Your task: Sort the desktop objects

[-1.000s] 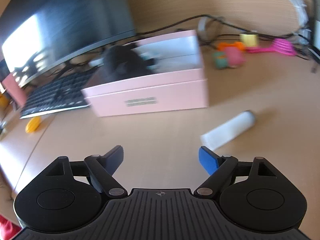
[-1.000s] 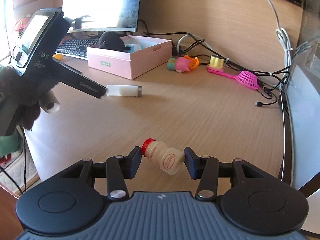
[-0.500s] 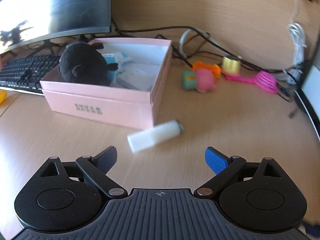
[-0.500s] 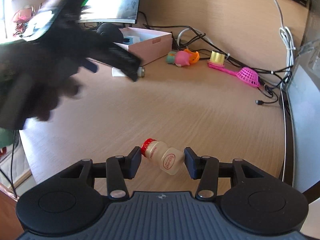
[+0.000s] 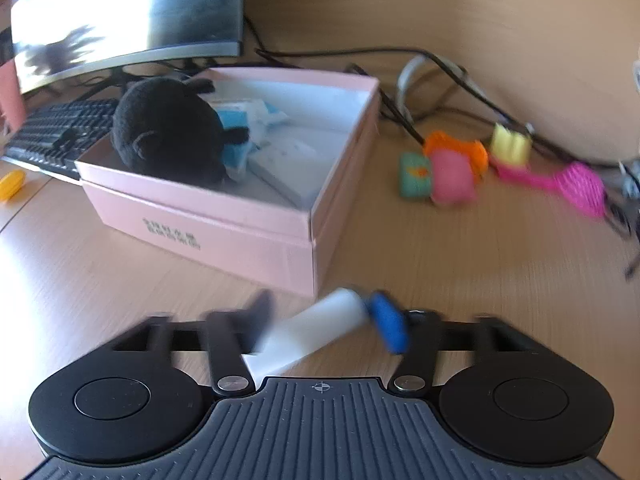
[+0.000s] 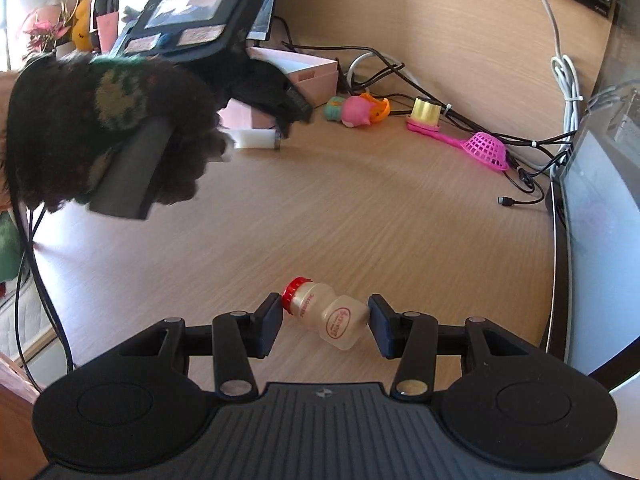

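Left gripper (image 5: pixel 324 320) closed on white tube (image 5: pixel 308 332) just before pink box (image 5: pixel 248 224), ready for lifting in. Right gripper (image 6: pixel 324 320) clamped end to end on small drink bottle (image 6: pixel 326 314), well clear of the box, awaiting sorting.

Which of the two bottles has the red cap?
The small drink bottle between the right gripper pads. The white tube in the left gripper shows none.

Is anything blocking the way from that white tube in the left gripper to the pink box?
Nothing visible does. The white tube sits between the left gripper's just-closed fingers, right before the pink box's near corner. Only that low wall must be cleared; open room lies beside the black plush.
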The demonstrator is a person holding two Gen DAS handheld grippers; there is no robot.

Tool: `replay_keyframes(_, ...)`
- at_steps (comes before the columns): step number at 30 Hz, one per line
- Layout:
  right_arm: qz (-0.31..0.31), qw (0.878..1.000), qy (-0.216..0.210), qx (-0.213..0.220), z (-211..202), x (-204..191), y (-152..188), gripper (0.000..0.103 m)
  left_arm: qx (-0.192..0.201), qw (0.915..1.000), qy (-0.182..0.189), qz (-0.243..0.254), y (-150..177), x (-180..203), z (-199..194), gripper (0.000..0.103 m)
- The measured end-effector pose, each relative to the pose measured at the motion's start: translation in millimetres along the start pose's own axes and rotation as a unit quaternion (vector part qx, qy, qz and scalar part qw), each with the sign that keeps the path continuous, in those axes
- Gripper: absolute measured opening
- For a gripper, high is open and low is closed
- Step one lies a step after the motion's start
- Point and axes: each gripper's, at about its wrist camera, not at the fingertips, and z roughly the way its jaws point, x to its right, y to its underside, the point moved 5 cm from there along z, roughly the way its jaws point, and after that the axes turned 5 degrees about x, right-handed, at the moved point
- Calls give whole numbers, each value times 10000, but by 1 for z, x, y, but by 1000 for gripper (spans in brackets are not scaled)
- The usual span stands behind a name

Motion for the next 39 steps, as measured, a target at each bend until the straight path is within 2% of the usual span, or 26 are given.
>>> replay_keyframes(2, 16, 10000, -16, 28, 2, 0, -2, 46, -11, 9997, 148, 193, 9, -5, -8, 43)
replay_keyframes(6, -186, 9997, -150, 111, 10, -7, -7, 46, 41, 9941, 691, 829, 30, -20, -29, 44)
replay_keyframes(7, -235, 9995, -194, 127, 12, -9, -9, 46, 72, 9912, 869, 996, 35, -24, -34, 49)
replay_keyframes(8, -287, 9992, -229, 132, 15, -11, -9, 46, 75, 9884, 1007, 1133, 41, -31, -39, 59)
replay_keyframes(11, -413, 9988, -263, 99, 24, -15, -10, 46, 58, 9857, 1094, 1277, 50, -49, -48, 76)
replay_keyframes(13, -468, 9986, -240, 84, 27, -16, -10, 49, 24, 9858, 1105, 1265, 53, -60, -50, 81)
replay_keyframes(15, -436, 9989, -170, 79, 28, -15, -10, 60, -17, 9854, 1168, 1239, 55, -69, -53, 87)
replay_keyframes(16, -367, 9992, -137, 55, 28, -14, -9, 62, -18, 9850, 1205, 1238, 56, -71, -55, 90)
replay_keyframes(20, 38, 10000, -58, -42, 26, -9, -9, 62, -42, 9822, 1360, 1295, 60, -73, -64, 94)
replay_keyframes(22, 105, 9999, -51, -54, 24, -10, -8, 62, 5, 9819, 1262, 1409, 61, -72, -64, 95)
replay_keyframes(25, 18, 10000, -1, -94, 22, -13, -6, 62, 84, 9850, 660, 1591, 54, -76, -51, 95)
replay_keyframes(28, -40, 9998, 131, -118, 20, -13, -6, 62, 209, 9901, 94, 1384, 34, -94, -36, 95)
replay_keyframes(33, 257, 9989, 374, -135, 16, -11, -8, 64, 368, 9894, -584, 1278, 9, -130, -19, 95)
replay_keyframes(35, 472, 9979, 424, -147, 14, -12, -8, 66, 340, 9927, -517, 1031, 4, -143, -20, 96)
replay_keyframes(39, 895, 9951, 421, -65, 12, -18, -11, 68, 306, 9964, -29, 784, 7, -151, -35, 97)
